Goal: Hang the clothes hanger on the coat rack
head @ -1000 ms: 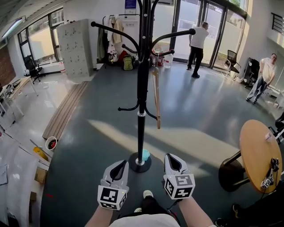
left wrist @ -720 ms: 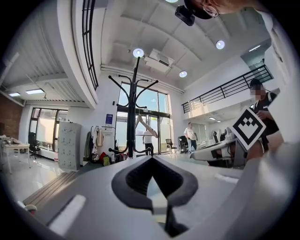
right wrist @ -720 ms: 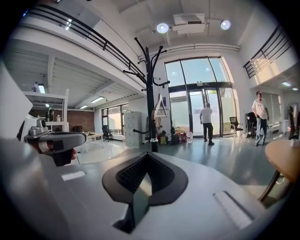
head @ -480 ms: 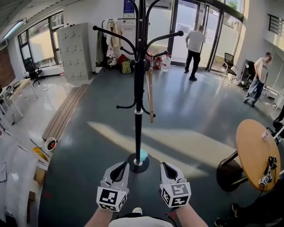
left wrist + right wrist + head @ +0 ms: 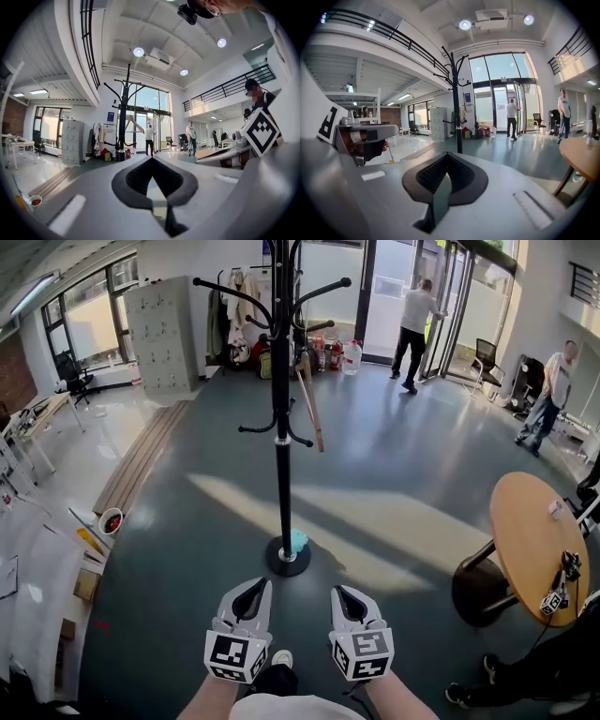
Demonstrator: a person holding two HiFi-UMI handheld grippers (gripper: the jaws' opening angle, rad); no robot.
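Note:
The black coat rack (image 5: 280, 427) stands on its round base (image 5: 287, 557) in the middle of the grey floor. A wooden clothes hanger (image 5: 310, 401) hangs tilted from one of its upper arms. My left gripper (image 5: 251, 589) and right gripper (image 5: 342, 594) are held low, side by side, short of the base, both shut and empty. The rack (image 5: 123, 117) with the hanger (image 5: 133, 124) shows far ahead of my left gripper (image 5: 152, 160) in its own view. Beyond my right gripper (image 5: 447, 157) the rack (image 5: 457, 108) is also distant.
A round wooden table (image 5: 530, 540) stands at the right, with a marker cube (image 5: 553, 601) at its edge. Two people (image 5: 412, 320) (image 5: 553, 395) are at the far glass doors. Grey lockers (image 5: 157, 334), floor planks (image 5: 141, 456) and desks lie to the left.
The head view has drawn back from the rack, which now looks smaller and farther. Both grippers stay low and shut. The person at the back has stepped up to the door.

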